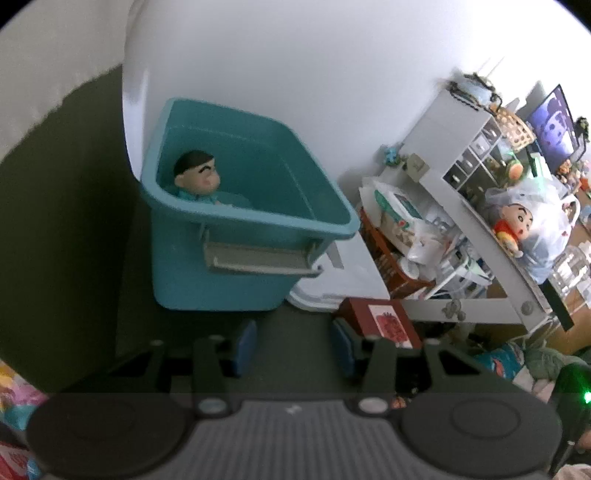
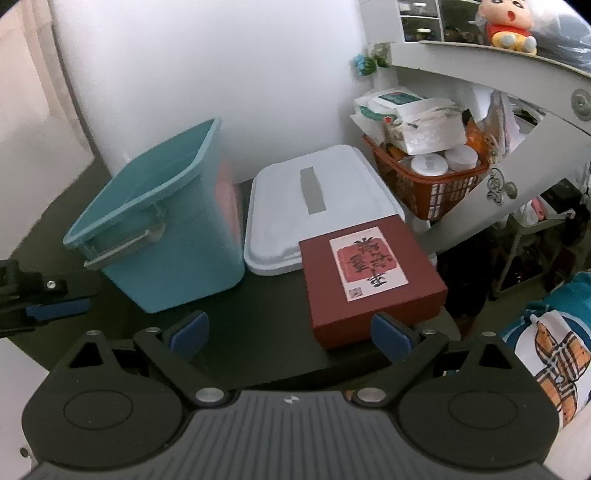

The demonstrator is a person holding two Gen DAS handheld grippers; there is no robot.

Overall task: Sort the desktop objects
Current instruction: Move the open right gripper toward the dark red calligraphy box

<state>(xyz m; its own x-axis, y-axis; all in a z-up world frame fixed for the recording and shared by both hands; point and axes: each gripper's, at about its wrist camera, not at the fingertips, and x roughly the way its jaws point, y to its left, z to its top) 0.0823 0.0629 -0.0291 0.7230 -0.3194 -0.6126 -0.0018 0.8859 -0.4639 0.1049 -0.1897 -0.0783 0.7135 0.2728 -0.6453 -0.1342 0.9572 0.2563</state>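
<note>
A teal bin (image 1: pixel 221 277) with a grey handle stands on the dark table (image 1: pixel 92 221), and a black-haired doll figure (image 1: pixel 197 177) sits inside it. My left gripper (image 1: pixel 293 343) is open just in front of the bin, nothing between its blue pads. In the right wrist view the teal bin (image 2: pixel 173 258) stands at the left, beside a white lidded box (image 2: pixel 317 206) and a dark red box (image 2: pixel 369 273) with a pink label. My right gripper (image 2: pixel 291 334) hangs open over the table (image 2: pixel 269 295), its right pad close to the red box's near corner. The left gripper (image 2: pixel 55 308) shows at the left edge.
An orange basket (image 2: pixel 436 184) piled with packets and jars stands behind the red box. A white shelf (image 2: pixel 480 62) with a red-and-yellow plush toy (image 2: pixel 506 26) rises at the right. A white wall backs the table. The red box (image 1: pixel 384 321) lies right of my left gripper.
</note>
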